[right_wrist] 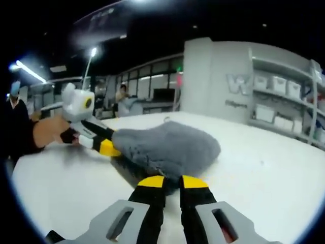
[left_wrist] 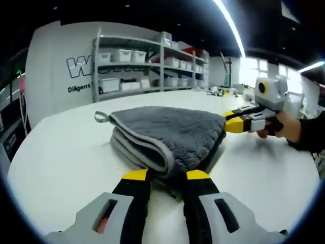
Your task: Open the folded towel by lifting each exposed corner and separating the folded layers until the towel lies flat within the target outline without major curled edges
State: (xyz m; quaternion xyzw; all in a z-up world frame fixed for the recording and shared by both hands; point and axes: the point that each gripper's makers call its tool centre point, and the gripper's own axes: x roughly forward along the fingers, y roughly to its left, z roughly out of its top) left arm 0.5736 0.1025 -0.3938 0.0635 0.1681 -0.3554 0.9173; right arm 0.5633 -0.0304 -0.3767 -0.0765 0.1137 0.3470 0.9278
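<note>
- Table point(left_wrist: 61, 152), white and broad, spreads under both grippers and carries the towel near its middle; in the right gripper view the same white top point(right_wrist: 264, 168) runs off to the right of the jaws.
- Shelving point(left_wrist: 147, 63) with white bins stands against the far wall, well beyond the left gripper's jaw tips.
- Towel point(left_wrist: 167, 132), grey and plush with a lighter bound edge, lies folded in several layers straight ahead of the left gripper, a small hanging loop point(left_wrist: 100, 117) sticking out at its far left corner. In the right gripper view the towel point(right_wrist: 172, 147) sits as a rounded mound just beyond the jaw tips.
- Left gripper point(left_wrist: 166, 174) has its yellow-tipped jaws a narrow gap apart, the tips at the towel's near folded edge with cloth between them; whether they actually pinch it cannot be told.
- Right gripper point(right_wrist: 171, 181) likewise has its jaws slightly parted at the towel's near edge; grip uncertain. In the left gripper view it comes in from the right, held by a hand point(left_wrist: 284, 127), tip touching the towel's right side.
</note>
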